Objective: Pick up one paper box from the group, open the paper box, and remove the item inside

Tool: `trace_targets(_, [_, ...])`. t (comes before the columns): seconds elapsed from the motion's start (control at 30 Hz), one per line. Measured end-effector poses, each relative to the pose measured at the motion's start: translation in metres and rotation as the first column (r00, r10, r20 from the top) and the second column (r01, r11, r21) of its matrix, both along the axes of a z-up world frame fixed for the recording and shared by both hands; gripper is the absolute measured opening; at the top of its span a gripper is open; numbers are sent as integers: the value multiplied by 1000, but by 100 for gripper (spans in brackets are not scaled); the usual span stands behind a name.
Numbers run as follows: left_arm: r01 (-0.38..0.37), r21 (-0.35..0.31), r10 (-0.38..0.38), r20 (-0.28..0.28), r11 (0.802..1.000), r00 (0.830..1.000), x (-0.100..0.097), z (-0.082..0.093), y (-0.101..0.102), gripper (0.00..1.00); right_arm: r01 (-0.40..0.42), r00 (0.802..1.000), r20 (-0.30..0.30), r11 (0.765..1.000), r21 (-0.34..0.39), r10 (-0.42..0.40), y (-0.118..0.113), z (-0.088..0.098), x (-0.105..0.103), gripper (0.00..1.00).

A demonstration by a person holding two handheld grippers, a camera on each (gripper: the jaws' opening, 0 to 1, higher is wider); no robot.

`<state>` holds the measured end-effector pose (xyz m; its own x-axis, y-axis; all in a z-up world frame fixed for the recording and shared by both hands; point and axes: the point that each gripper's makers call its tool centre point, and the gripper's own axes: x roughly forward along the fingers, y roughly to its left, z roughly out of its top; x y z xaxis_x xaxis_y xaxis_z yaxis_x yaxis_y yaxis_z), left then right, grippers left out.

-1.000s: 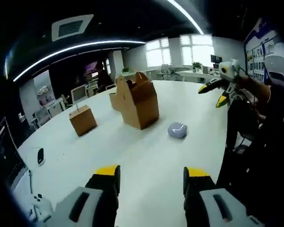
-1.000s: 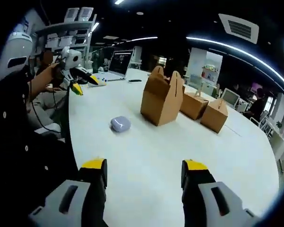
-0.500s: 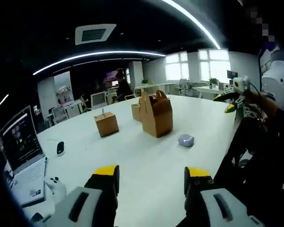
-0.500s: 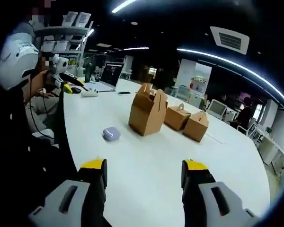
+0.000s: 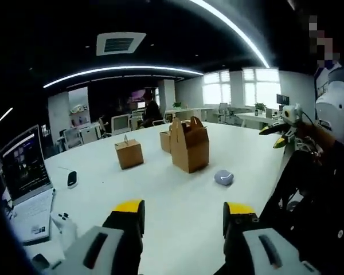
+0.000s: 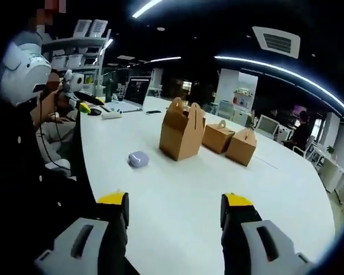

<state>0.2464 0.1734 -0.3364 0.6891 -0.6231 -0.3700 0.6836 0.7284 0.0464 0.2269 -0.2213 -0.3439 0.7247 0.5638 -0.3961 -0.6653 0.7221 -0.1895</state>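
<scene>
Since a second ago both my cameras have drawn back from the boxes, so the whole group sits smaller and farther off; the boxes themselves look unmoved on the table.

My left gripper (image 5: 183, 215) is held above the near edge of the white table (image 5: 160, 195), jaws spread wide with nothing between them. My right gripper (image 6: 175, 206) is the same: yellow-tipped jaws parted, empty, well short of anything.

From the left gripper view, the tall paper box (image 5: 190, 144) stands upright near the middle of the table, plain brown cardboard with a gable top whose flaps stand up, apparently opened. Just behind it is a smaller box (image 5: 165, 140), and to one side, apart, a small closed box (image 5: 129, 153) with a thin handle. A small rounded bluish-grey item (image 5: 224, 177) lies on the table beside the tall box, not touching it.

The right gripper view shows the tall box (image 6: 182, 131), the two small closed boxes (image 6: 218, 136) (image 6: 241, 146) beyond it, and the grey item (image 6: 138, 159).

A laptop (image 5: 24, 177) and a mouse (image 5: 71, 179) sit at the table's far side in the left gripper view.
</scene>
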Motion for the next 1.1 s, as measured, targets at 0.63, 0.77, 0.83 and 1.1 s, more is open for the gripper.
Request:
trace_targets(0.63, [-12, -25, 12, -16, 1000, 1000, 9, -9, -8, 56, 3, 1000, -2, 1000, 18, -3, -1, 1, 10, 63])
trace_targets(0.77, [-10, -28, 9, -16, 1000, 1000, 9, -9, -10, 56, 2, 1000, -7, 1000, 17, -2, -1, 0, 10, 63])
trace_targets(0.83, [-7, -27, 6, -18, 1000, 1000, 9, -10, -12, 56, 1, 1000, -9, 1000, 18, -1, -1, -1, 10, 63])
trace_targets(1.1, [-7, -34, 7, -15, 999, 1000, 8, -9, -14, 56, -3, 1000, -13, 1000, 19, 3, 0, -2, 11, 63])
